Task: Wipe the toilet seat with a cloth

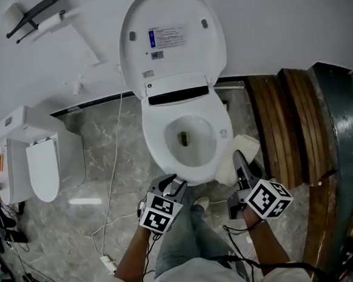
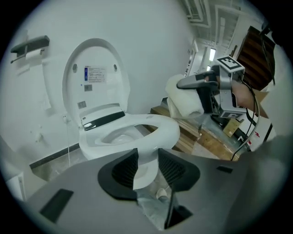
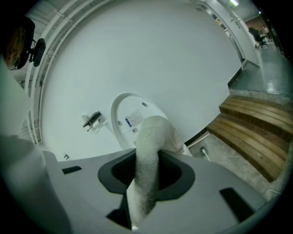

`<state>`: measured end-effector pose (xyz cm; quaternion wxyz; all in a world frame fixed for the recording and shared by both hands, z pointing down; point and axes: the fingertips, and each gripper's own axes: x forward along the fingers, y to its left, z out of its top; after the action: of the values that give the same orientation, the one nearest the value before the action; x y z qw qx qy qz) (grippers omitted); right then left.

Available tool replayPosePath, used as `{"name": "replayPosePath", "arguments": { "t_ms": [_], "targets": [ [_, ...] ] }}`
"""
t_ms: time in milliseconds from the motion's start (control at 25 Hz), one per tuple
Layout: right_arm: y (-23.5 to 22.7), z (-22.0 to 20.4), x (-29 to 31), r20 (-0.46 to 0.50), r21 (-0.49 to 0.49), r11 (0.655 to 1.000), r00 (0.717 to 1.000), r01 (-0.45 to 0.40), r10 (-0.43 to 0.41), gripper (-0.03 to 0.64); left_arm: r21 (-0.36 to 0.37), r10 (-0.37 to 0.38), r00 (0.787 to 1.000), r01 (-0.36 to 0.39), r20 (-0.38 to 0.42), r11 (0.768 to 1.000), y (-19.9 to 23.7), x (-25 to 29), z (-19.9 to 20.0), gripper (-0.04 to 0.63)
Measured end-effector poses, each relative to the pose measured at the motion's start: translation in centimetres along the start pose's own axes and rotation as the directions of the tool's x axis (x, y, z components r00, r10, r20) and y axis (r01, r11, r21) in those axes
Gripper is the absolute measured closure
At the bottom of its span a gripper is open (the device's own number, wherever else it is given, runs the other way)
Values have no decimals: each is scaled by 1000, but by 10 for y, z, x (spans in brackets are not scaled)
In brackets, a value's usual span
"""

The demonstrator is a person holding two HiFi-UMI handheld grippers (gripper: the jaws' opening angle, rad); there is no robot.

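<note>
Cloth beside toilet seat edge

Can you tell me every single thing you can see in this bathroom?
white toilet with raised lid: one, white, middle, against the wall
white oval toilet seat: one, white, down on the bowl
smaller white closed-lid unit: one, white, floor at left
black paper-roll holder: one, black, wall at upper left
brown wooden slat steps: one stack, brown, right of the toilet
thin white cable: one, white, across the grey marbled floor
fluffy white cloth: one, white, beside the seat's right front
left tongs: one, dark grey, open, empty
right tongs: one, dark grey, clamping the cloth
</note>
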<state>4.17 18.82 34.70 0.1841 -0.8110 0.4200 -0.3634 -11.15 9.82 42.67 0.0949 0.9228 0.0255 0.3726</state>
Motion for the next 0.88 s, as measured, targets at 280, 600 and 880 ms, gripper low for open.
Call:
{"name": "replayPosePath", "arguments": {
  "t_ms": [280, 600, 880],
  "targets": [
    [-32, -42, 22, -52, 27, 999, 998, 25, -24, 517, -35, -20, 997, 17, -73, 999, -9, 34, -64, 446],
    [-67, -90, 37, -101, -6, 1000, 995, 26, -27, 517, -65, 11, 996, -18, -93, 998, -8, 75, -126, 447],
    [-95, -124, 51, -111, -17, 1000, 994, 15, -17, 517, -83, -22, 992, 11, -127, 996, -3, 107, -165, 446]
  ]
}}
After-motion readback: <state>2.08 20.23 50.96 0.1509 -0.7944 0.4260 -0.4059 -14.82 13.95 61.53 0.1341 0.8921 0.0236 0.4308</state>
